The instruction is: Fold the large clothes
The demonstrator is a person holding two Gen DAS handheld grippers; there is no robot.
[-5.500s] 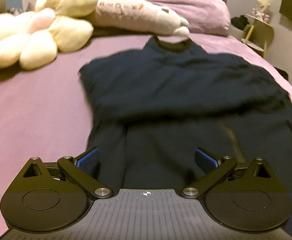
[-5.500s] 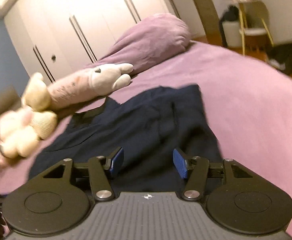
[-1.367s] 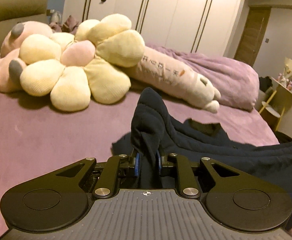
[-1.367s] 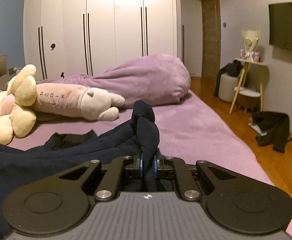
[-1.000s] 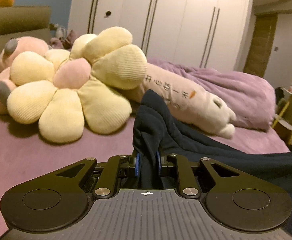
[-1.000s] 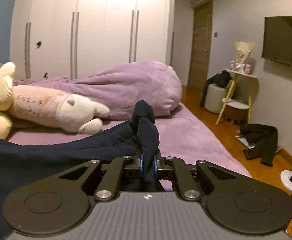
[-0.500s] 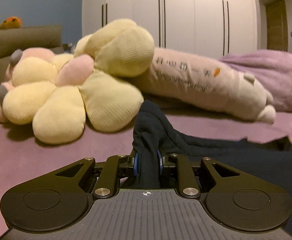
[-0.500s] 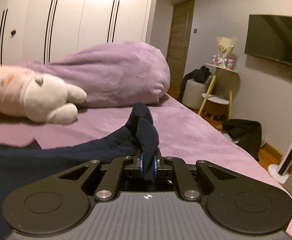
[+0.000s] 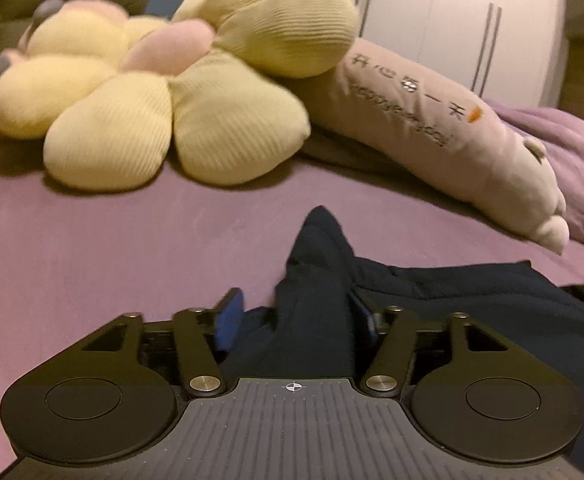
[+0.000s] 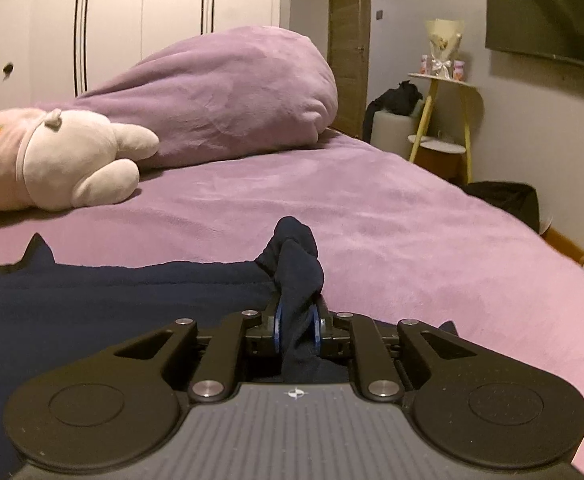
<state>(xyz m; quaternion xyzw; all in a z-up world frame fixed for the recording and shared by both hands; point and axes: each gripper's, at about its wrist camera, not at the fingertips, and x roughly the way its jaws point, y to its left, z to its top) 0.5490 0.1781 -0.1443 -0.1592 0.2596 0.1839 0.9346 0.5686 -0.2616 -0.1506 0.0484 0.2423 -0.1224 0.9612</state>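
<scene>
A dark navy garment (image 9: 471,304) lies folded on the purple bed (image 9: 92,248). In the left wrist view my left gripper (image 9: 295,320) is open, its blue pads apart, and a bunched corner of the garment (image 9: 315,276) stands loose between them. In the right wrist view my right gripper (image 10: 296,326) is shut on the other bunched corner of the garment (image 10: 295,264), low over the bed (image 10: 411,220). The garment's edge stretches left from it (image 10: 112,292).
A yellow and pink flower plush (image 9: 164,92) and a long pink plush pillow (image 9: 431,120) lie ahead of the left gripper. A purple duvet heap (image 10: 220,96) lies ahead of the right gripper. The bed's right edge, a side table (image 10: 439,120) and dark clothes on the floor (image 10: 503,196) are at right.
Both grippers came down and forward with the garment's corners toward the pillows. The left gripper has opened and let go of its corner. The right gripper stays shut on its corner.
</scene>
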